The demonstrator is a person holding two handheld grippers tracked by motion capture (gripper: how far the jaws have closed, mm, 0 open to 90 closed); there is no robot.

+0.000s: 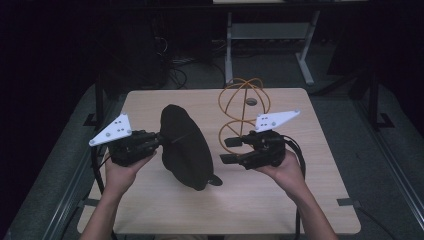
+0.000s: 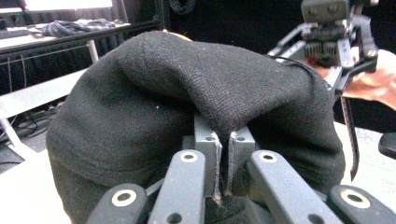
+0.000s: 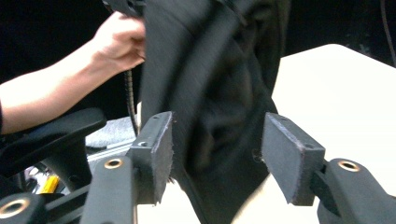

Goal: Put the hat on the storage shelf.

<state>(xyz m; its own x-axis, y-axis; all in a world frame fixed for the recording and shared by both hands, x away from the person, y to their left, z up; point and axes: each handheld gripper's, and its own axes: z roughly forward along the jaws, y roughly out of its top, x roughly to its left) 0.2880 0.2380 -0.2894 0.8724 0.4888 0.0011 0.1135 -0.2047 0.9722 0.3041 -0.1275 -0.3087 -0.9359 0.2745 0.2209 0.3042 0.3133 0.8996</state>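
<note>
A: From the high view, what is to be noted?

B: A black knitted hat [image 1: 184, 146] is seen held up over the wooden tabletop [image 1: 280, 200], its lower edge apparently just touching the surface. It is gripped at its left edge by the left tool [image 1: 159, 139]. The right tool [image 1: 230, 150] is held just beside the hat's other side, its jaws parted and nothing gripped. An orange wire stand [image 1: 243, 107] is seen behind it.

A: And the left gripper view?

B: The jaws are shown pressed nearly together, with a fold of the hat's fabric [image 2: 205, 88] pinched between the pads. The cloth is draped limply over the tool, so it can be judged soft, light and easily stretched; it will sag wherever it is unsupported. The right tool [image 2: 336, 37] is seen beyond it.

A: The right gripper view?

B: The pads [image 3: 159, 154] are seen wide apart, with the hat hanging in the gap, untouched. The hem or brim opposite the pinched fold would be judged the best place for a second hold.

A: What is hard to make out?

B: The hat's opening is lost in black folds and blur; possibly it faces the right tool, but that cannot be told. The stand's base is hidden behind that tool.
</note>
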